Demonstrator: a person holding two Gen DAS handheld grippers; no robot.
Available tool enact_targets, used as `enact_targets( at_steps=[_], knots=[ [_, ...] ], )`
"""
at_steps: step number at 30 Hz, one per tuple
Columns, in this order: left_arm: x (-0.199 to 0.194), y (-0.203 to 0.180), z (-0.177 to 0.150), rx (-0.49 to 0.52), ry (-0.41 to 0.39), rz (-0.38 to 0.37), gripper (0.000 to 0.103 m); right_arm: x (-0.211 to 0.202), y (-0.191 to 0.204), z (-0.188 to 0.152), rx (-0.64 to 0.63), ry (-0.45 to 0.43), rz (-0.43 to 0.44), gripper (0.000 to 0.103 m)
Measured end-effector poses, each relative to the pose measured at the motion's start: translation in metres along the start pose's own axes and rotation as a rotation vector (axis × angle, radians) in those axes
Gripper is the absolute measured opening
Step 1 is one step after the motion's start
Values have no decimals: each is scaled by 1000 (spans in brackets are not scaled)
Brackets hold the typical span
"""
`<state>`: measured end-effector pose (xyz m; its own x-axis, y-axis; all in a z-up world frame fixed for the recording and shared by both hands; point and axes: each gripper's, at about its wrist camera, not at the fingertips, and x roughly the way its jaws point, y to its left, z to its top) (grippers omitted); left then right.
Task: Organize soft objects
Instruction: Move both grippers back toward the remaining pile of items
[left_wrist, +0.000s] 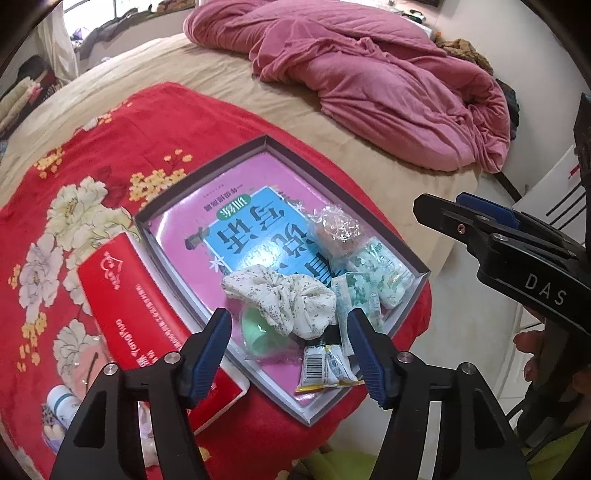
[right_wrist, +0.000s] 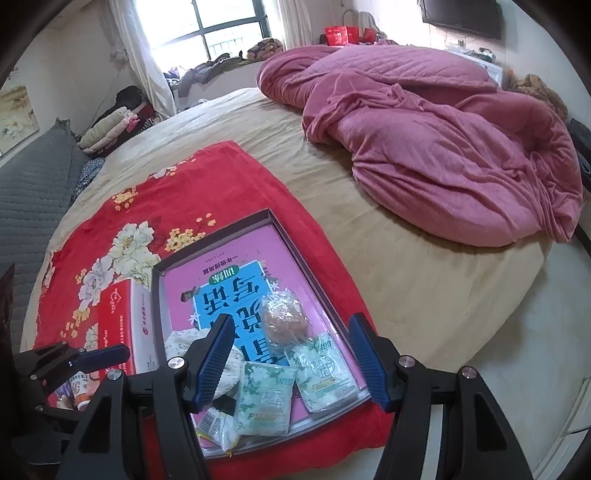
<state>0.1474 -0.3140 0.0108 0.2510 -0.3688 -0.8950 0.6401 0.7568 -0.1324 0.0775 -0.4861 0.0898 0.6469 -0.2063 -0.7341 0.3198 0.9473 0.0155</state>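
A shallow grey box (left_wrist: 207, 173) lies on a red floral blanket (left_wrist: 92, 155) with a pink and blue book inside. On the book rest a white speckled cloth (left_wrist: 284, 299), a green item in clear plastic (left_wrist: 258, 332), two green-printed tissue packs (left_wrist: 380, 273), a wrapped bun (left_wrist: 336, 229) and a barcoded sachet (left_wrist: 325, 365). My left gripper (left_wrist: 288, 332) hangs open above the cloth, holding nothing. My right gripper (right_wrist: 291, 332) is open over the tissue packs (right_wrist: 264, 402) and the bun (right_wrist: 286, 319), empty too. The right gripper (left_wrist: 461, 218) also shows at the right of the left wrist view.
A red carton (left_wrist: 147, 314) sits against the box's left side, with a small bottle (left_wrist: 62, 402) beside it. A crumpled pink duvet (right_wrist: 443, 147) covers the far right of the beige bed (right_wrist: 369, 258). Folded clothes (right_wrist: 110, 129) lie by the window. White floor lies right of the bed.
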Motion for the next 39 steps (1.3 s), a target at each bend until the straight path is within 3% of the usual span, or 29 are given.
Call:
enact_targets(
  at_steps=[4,20,39],
  knots=[
    [-16,0,-3,-1,-29,10,72,-12,4,0,-5,-23,1,64],
    [-73,27,-29,-67,-122,40,73,-50,42,-2,-54,-80,18,69],
    [-130,91,-91,-202,-197,89,77,-80,134,-21,-207,-118,87,70]
  ],
)
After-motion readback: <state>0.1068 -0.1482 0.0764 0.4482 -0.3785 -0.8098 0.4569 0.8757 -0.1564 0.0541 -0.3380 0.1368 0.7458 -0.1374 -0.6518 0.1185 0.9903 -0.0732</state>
